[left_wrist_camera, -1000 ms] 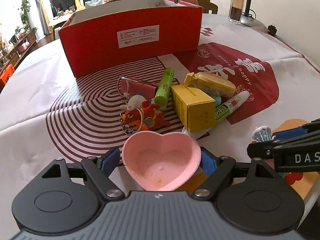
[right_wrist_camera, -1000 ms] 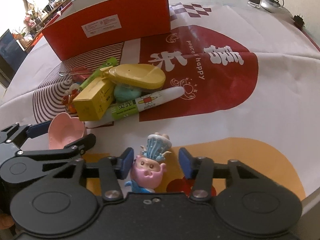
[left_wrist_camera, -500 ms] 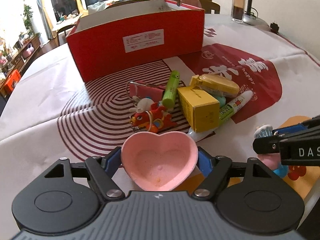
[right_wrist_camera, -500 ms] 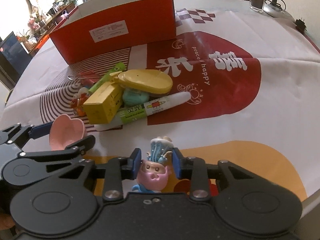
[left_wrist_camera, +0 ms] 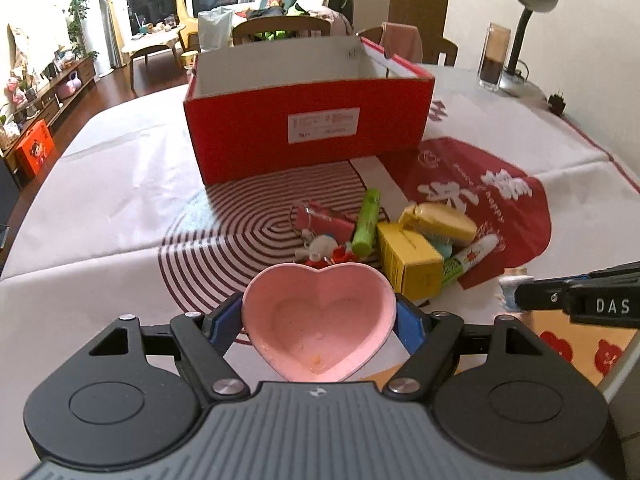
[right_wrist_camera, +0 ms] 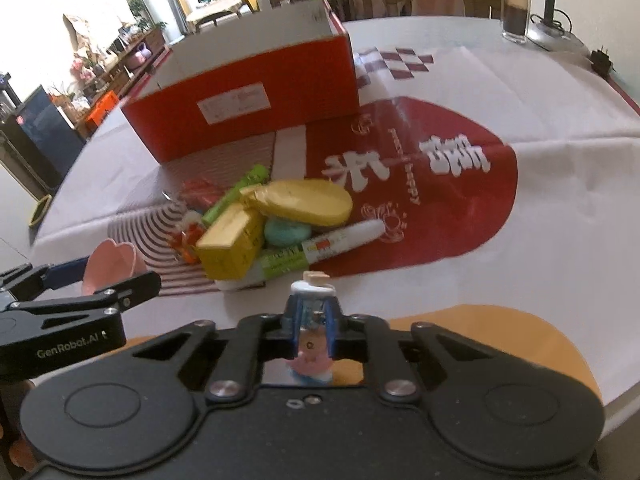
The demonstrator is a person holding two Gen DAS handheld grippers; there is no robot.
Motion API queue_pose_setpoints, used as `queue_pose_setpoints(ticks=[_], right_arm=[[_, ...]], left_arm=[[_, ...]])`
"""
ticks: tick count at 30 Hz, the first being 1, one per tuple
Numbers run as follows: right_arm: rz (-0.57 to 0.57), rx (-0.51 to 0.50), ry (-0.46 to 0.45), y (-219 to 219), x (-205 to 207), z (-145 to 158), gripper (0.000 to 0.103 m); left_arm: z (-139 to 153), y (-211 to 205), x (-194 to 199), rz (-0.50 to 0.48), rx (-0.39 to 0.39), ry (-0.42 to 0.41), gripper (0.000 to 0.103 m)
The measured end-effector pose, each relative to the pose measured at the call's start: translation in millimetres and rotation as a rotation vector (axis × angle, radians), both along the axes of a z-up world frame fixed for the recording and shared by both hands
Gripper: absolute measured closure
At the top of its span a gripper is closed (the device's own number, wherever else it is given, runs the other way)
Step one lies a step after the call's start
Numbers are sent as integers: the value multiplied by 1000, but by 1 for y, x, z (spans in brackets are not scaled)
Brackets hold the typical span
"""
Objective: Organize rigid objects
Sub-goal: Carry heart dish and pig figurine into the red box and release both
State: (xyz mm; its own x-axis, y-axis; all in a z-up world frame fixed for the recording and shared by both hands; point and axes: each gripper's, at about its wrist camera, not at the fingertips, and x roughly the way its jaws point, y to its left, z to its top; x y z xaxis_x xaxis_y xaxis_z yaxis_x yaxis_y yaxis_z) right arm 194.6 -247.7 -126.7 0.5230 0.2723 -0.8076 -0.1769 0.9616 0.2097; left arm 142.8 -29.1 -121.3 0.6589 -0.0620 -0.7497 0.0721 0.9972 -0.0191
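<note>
My left gripper [left_wrist_camera: 319, 318] is shut on a pink heart-shaped dish [left_wrist_camera: 318, 320], held above the tablecloth. In the right wrist view that dish [right_wrist_camera: 110, 266] shows at the left with the left gripper's fingers [right_wrist_camera: 136, 284] around it. My right gripper [right_wrist_camera: 312, 320] is shut on a small pink and blue toy figure [right_wrist_camera: 311, 350], lifted off the cloth. An open red box [left_wrist_camera: 308, 120] stands beyond a pile holding a yellow carton [left_wrist_camera: 408, 258], a green tube [left_wrist_camera: 366, 224], a yellow case [left_wrist_camera: 440, 224], a marker [left_wrist_camera: 472, 254] and keychain toys [left_wrist_camera: 320, 240].
A round table with a white and red printed cloth [left_wrist_camera: 120, 200] carries everything. At its far right stand a glass [left_wrist_camera: 494, 58], a desk lamp [left_wrist_camera: 528, 8] and a plug [left_wrist_camera: 556, 102]. Chairs [left_wrist_camera: 280, 28] sit behind the box.
The right jaws shut on the toy figure and lifted it. The left gripper rose with the pink dish, so the box's inside now shows.
</note>
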Motion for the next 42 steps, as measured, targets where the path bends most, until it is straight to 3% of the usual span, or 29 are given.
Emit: queue_pose_setpoints(ticks=[12, 22, 33, 42], right_arm=[[11, -4, -27, -5, 19, 12, 99], [49, 18, -109, -4, 50, 57, 99], [102, 52, -207, 14, 116, 112, 99], [130, 50, -239, 30, 172, 124, 99]], left_arm=[[23, 12, 6, 29, -14, -32, 25], [45, 21, 25, 48, -33, -66, 25], [83, 32, 81, 58, -19, -131, 25], [98, 33, 137, 83, 40, -159, 25]])
